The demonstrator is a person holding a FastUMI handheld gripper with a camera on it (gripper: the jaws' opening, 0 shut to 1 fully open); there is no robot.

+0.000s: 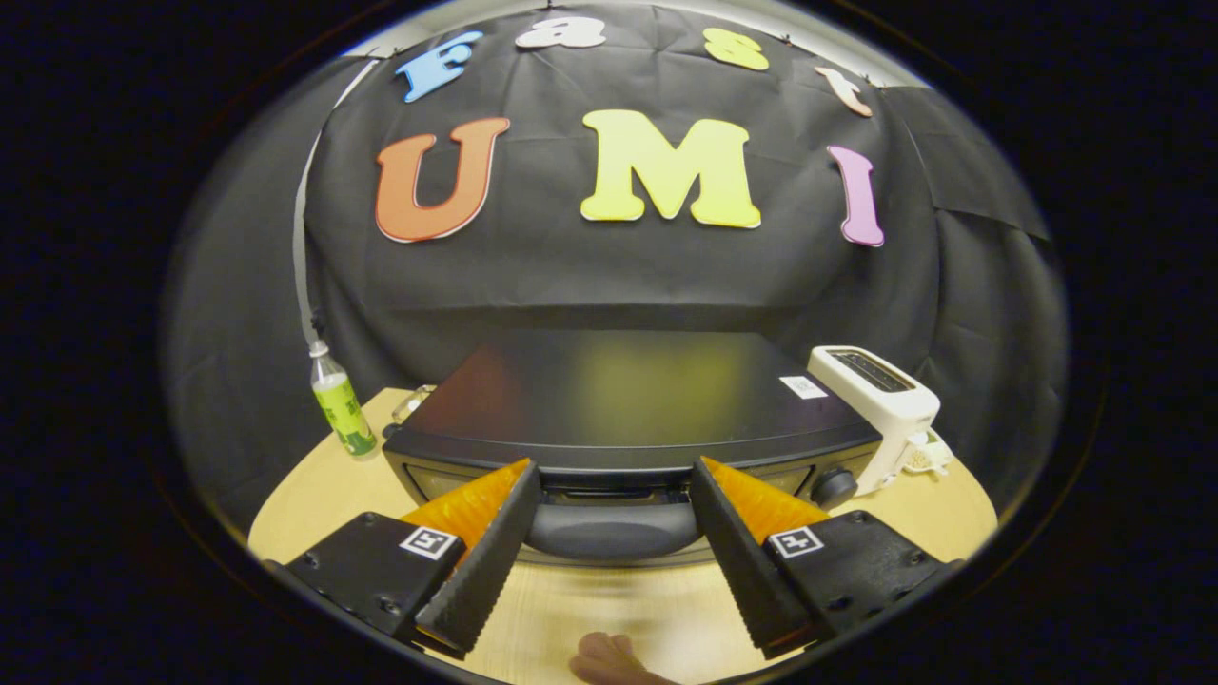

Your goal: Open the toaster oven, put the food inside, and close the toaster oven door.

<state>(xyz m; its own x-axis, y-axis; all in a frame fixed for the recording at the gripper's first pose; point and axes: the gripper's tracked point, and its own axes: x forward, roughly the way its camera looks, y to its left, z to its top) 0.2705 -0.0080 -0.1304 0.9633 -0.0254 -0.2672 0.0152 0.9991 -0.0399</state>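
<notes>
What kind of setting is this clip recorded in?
Most likely a staged recording booth dressed as a kitchen counter, not a real kitchen. A black toaster oven sits on a light wooden table against a draped black cloth, with a white toaster and a small bottle beside it. The gripper has its jaws open at the oven door handle.

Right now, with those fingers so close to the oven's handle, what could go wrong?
1. The gripper is open, its fingers flanking the door handle without pressing it; closing off-centre may let the handle slip.
2. Pulling the door could drag the whole toaster oven across the table.
3. The brown food lies on the table just below the fingers, where the dropping door may hit it.
</notes>
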